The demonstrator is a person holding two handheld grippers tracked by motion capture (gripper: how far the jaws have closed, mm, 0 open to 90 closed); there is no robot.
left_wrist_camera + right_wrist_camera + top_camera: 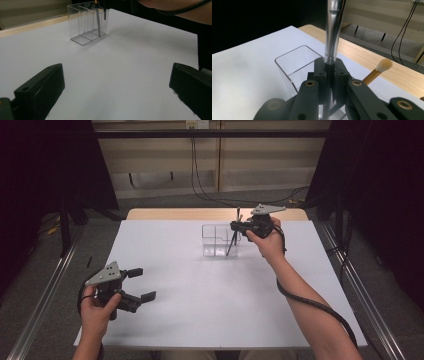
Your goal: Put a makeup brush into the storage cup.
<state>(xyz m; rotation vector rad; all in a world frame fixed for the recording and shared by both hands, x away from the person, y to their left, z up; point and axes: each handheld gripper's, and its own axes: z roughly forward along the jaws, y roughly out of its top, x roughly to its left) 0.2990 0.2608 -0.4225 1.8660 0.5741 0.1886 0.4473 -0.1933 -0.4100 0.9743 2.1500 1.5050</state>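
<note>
Brush clamped upright in right gripper, over clear organizer near table's far edge.
Right forearm stretched forward from near right corner, jaws pressed tight on the silver-and-black handle, lower end down inside the right-hand compartment. Left gripper resting by near left corner, jaws spread wide, holding nothing, aimed at organizer.
</note>
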